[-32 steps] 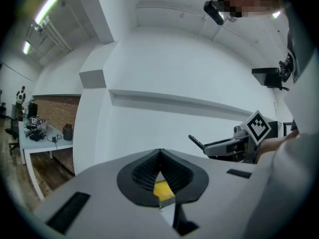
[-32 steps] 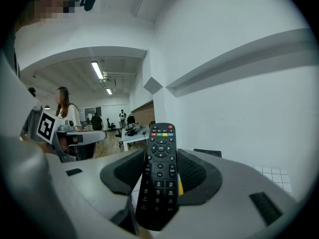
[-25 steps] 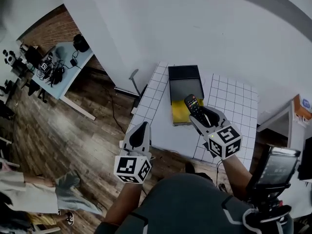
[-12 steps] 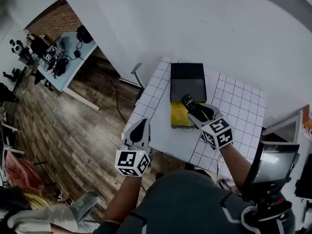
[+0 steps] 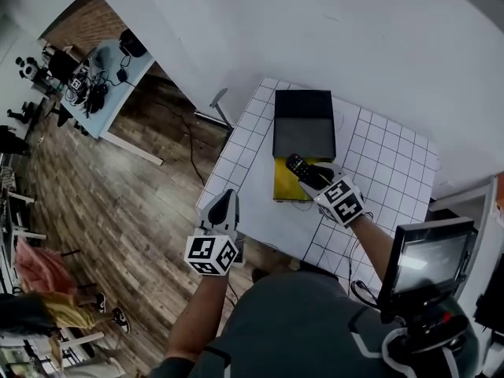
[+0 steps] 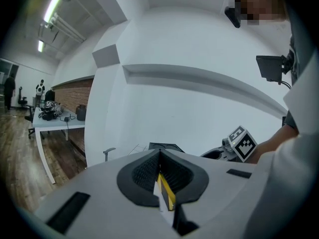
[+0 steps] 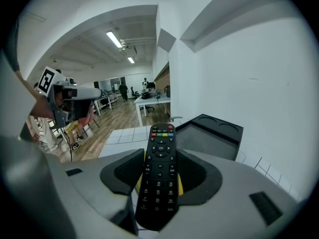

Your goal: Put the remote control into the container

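Moved since earlier: right hand-held gripper [image 5: 313, 179] and the remote control [image 5: 302, 172] sit higher in the head view than a second ago, closer to the container [image 5: 304, 135]; left hand-held gripper [image 5: 223, 209] keeps its low place at the lower left edge of the tabletop [image 5: 260, 211].
Head view only: yellow flat piece [image 5: 283, 186] lies against the container's near side, with the remote control over it; a screen on a stand [image 5: 425, 258] is at lower right.
Right gripper view only: jaws clamp the remote control [image 7: 159, 178] by its long sides, around its lower half; button face up, coloured keys and red power key at the far end; the container [image 7: 212, 133] shows as an open black box at right of centre, and the left hand-held gripper [image 7: 75, 96] at upper left.
Left gripper view only: left hand-held gripper [image 6: 160, 171] has its pads [image 6: 149, 171] together at the tip, holding nothing; the right hand-held gripper [image 6: 219, 153] shows at right.
Surface: white tabletop, with grid lines along its left and right parts and a plain middle.
Room: wooden floor [image 5: 118, 195], pale desk with cables [image 5: 110, 65] and brick wall [image 5: 75, 26] at upper left, white wall behind.
Remote control axis: diagonal in the head view, from lower right to upper left; key end towards the container.
Remote control place: in the right hand-held gripper, far end near the container's near rim, not inside it.
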The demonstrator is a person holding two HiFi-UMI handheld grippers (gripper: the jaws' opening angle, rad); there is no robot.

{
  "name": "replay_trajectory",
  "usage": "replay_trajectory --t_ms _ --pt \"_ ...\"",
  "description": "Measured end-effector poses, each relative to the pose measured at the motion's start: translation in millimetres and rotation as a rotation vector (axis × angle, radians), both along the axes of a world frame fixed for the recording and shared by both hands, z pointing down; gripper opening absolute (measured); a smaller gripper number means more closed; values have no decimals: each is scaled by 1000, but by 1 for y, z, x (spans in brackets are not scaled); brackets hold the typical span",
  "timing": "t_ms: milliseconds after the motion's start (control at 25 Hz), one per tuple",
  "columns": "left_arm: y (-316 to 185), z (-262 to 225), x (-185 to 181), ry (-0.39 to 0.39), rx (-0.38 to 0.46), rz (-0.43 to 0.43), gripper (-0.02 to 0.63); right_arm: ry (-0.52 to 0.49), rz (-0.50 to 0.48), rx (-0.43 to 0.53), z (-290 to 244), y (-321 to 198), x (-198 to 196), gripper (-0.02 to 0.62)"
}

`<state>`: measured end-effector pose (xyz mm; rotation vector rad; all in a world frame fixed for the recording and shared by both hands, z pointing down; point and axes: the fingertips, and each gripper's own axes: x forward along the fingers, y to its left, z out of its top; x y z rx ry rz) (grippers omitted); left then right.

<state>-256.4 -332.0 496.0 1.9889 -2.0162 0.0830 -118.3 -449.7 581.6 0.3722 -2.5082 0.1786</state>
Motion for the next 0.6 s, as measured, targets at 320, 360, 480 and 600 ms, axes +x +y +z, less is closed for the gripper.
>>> replay_trajectory --t_ms 320,360,480,600 --pt "-5 37 -7 17 -91 -26 9 116 -87 -23 46 0 -5 215" --pt "-5 41 -5 26 -96 -23 9 132 -99 -22 51 0 -5 215" --pt "-3 49 0 39 -107 -8 9 172 -125 -30 68 0 -5 215" --pt "0 54 -1 38 -124 -8 9 210 -148 -35 83 -1 -6 215"
